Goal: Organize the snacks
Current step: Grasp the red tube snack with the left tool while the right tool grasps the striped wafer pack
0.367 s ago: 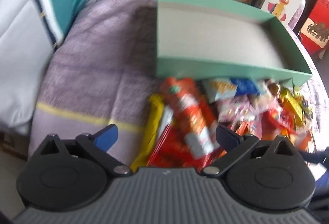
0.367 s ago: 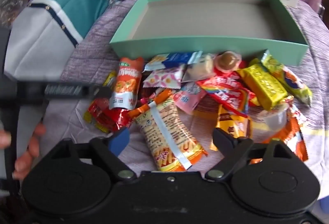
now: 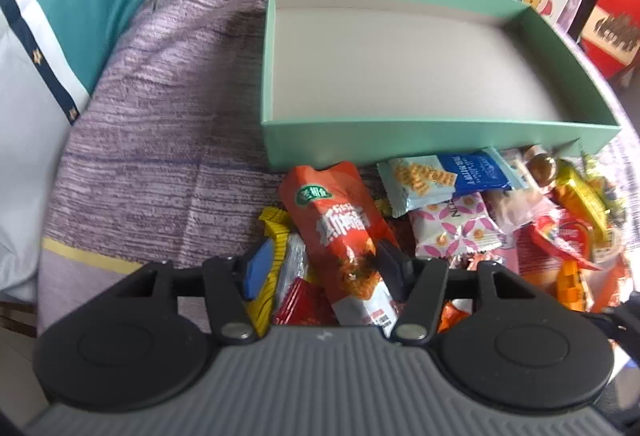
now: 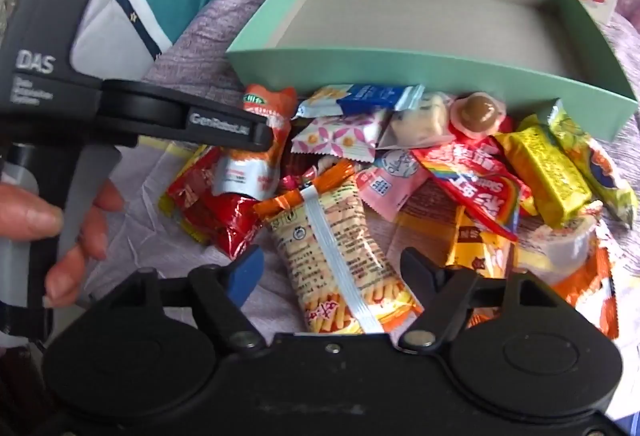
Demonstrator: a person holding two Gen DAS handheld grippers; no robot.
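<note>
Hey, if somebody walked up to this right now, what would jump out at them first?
Probably the bright heap of snack packets spilled over the purple cloth, lying right against the front wall of the mint-green box, which shows only its bare grey floor. Next, the left gripper, its jaws either side of the tall orange-red packet at the heap's left edge.
</note>
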